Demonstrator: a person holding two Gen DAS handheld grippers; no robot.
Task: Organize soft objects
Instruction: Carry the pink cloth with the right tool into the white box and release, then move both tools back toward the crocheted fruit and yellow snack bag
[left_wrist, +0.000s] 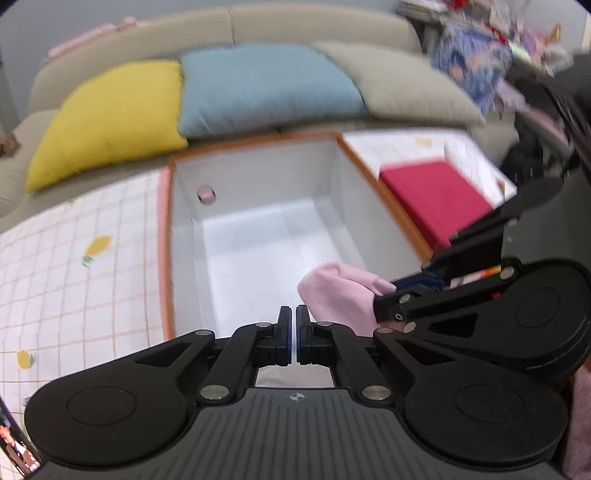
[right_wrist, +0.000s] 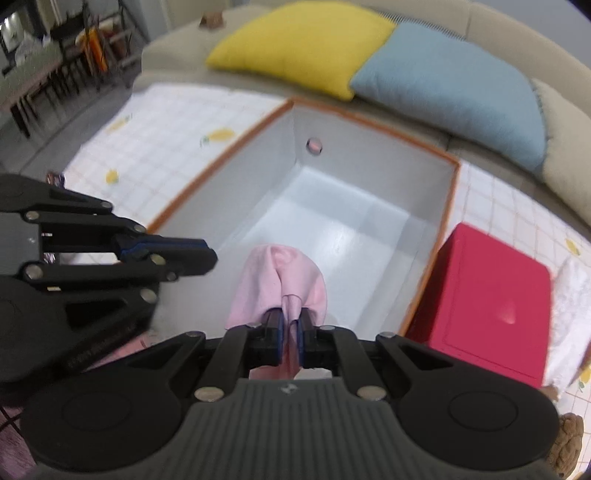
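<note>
Overhead, the right gripper (right_wrist: 290, 328) pinches soft bunched pink cloth (right_wrist: 280, 280); the left gripper (left_wrist: 294, 332) is closed, empty.

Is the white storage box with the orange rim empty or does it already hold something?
Empty. Both wrist views show the box with a bare white floor; the pink cloth, pinched in the right gripper, hangs over its near edge.

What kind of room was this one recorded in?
Most likely a home living room: a beige sofa with yellow and blue cushions, and a white storage box on a checked cloth in front of it.
</note>
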